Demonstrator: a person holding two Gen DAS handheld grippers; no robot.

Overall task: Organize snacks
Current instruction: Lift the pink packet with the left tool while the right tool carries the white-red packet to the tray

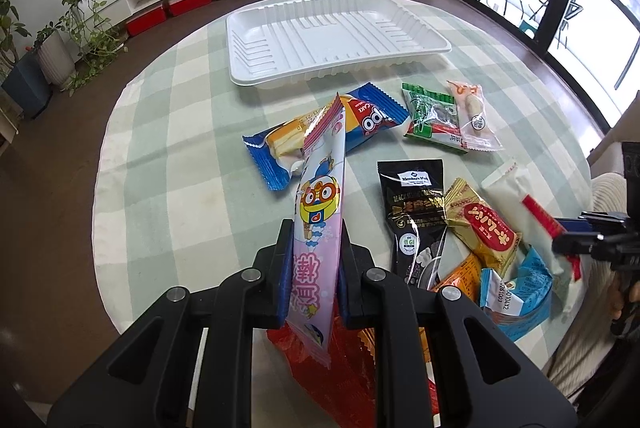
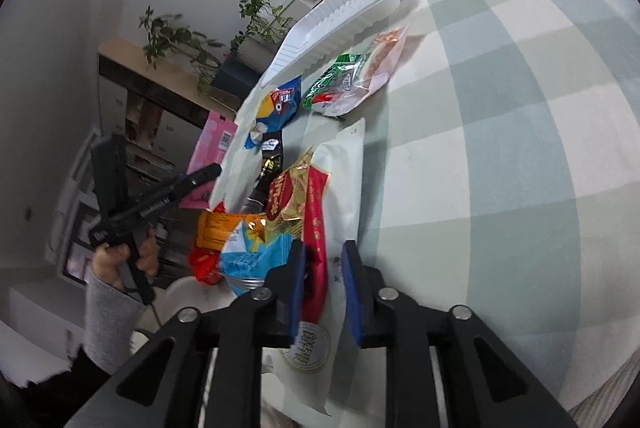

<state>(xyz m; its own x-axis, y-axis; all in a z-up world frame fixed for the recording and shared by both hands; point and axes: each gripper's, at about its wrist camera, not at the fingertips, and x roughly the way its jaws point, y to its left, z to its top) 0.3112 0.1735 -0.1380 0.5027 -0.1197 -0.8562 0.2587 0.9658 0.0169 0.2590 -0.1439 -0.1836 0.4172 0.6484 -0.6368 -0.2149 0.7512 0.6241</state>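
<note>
The left gripper (image 1: 314, 248) is clamped on a tall pink plastic snack packet with a cartoon penguin (image 1: 320, 204), holding it upright above the green-and-cream checked tablecloth (image 1: 180, 148). Beyond lies a white ribbed plastic tray (image 1: 336, 32), empty. Between them rest a blue cake wrapper (image 1: 360, 120), a green packet (image 1: 430, 116), a black sachet (image 1: 416, 204) and a gold-and-red packet (image 1: 484, 228).

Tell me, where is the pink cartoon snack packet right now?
In the left wrist view, the pink packet is pinched upright in the left tongs, lifted above the checked tablecloth in front of the blue cake wrapper and the empty white tray.
</note>
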